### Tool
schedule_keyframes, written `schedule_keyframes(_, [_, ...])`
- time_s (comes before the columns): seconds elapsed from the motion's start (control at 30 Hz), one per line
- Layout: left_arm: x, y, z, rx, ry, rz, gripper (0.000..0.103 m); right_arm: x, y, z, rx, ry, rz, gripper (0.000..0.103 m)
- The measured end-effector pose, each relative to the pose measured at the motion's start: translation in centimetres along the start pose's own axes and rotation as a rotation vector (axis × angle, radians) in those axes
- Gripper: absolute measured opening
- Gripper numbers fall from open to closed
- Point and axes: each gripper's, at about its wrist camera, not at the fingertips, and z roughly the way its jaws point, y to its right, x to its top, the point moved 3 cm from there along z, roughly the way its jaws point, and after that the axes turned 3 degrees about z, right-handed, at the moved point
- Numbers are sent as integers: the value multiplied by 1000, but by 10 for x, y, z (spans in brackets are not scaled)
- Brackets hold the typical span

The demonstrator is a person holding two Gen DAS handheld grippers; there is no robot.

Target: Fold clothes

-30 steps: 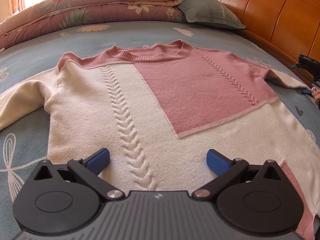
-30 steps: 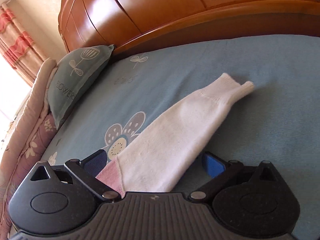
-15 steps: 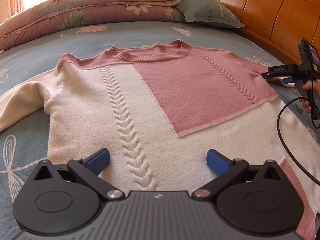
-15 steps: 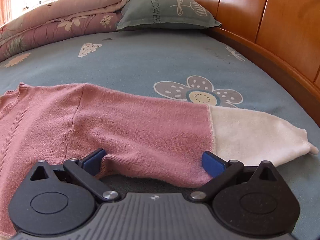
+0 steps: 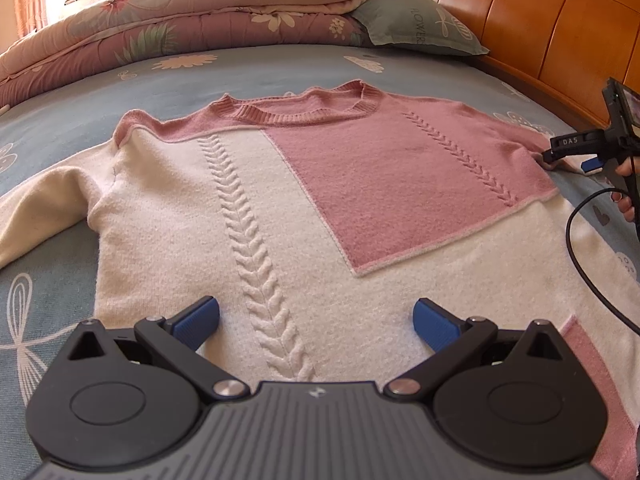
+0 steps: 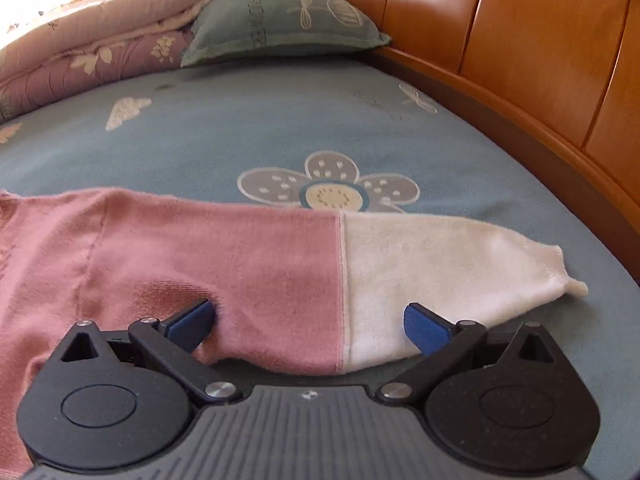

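Sunlit from a window at the far side, a bed fills both views, its blue-grey sheet [image 5: 280, 68] printed with pale flowers and butterflies. Behind it lies a rolled floral quilt [image 5: 192, 12], a grey-green pillow [image 6: 288, 20] beside it, and a polished wooden headboard [image 6: 520, 52] along the right.

Spread flat and face up across the sheet is a knitted sweater [image 5: 280, 200], cream with a pink block over one shoulder and chest, a cable braid running down its front. Its neckline points toward the quilt. Both sleeves lie stretched out sideways; no part of it is folded over.

My left gripper [image 5: 316, 322] hovers above the hem near the braid, blue pads wide apart, holding nothing, just where it was a second ago.

My right gripper [image 6: 308, 320] is what has changed. A second ago it looked along the cream cuff end of the right sleeve [image 6: 280, 272]; it has since swung round to face the sleeve side-on and edged closer. Its pads are spread wide, straddling the near edge of the sleeve where pink meets cream, the left pad pressing a dimple into the pink knit. Nothing is pinched yet.

From the left view, that gripper [image 5: 588, 160] sits at the sleeve just past the shoulder, a hand [image 5: 626, 192] and a black cable [image 5: 580, 252] behind it.

I judge this lines me up to pinch the sleeve and carry it over the body.
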Motion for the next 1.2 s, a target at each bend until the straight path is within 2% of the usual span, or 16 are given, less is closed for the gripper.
schedule_keyframes(0.07, [0,-1,0,-4,-1,-1,102,4,3,-9,-1,-63,-8,103])
schedule_keyframes(0.17, [1,-1,0,-4,-2,-3,102,14,4,-33,14,54,14,103])
schedule_keyframes(0.3, [1,0,0,0,-4,-2,102,15,6,-12,-8,82,50,103])
schedule_keyframes(0.43, [0,1,0,-4,-7,1,102,5,14,-1,-19,-3,6,103])
schedule_keyframes(0.57, [1,0,1,-11,-6,3,102,7,22,-26,-22,-14,2,103])
schedule_keyframes(0.63, [2,0,1,-14,-6,2,102,14,31,-30,-4,25,65,103])
schedule_keyframes(0.73, [2,-1,1,-17,-8,1,102,24,49,-12,-51,33,156,103])
schedule_keyframes(0.83, [2,-1,2,-18,-6,3,102,30,65,34,-145,-40,153,103])
schedule_keyframes(0.93, [3,-2,3,-18,-4,2,102,42,88,52,-117,15,167,103])
schedule_keyframes(1.07, [3,-2,4,-19,0,6,102,60,116,66,-83,27,187,103])
schedule_keyframes(1.2, [4,-2,3,-23,-7,0,102,69,125,56,-60,-30,218,103])
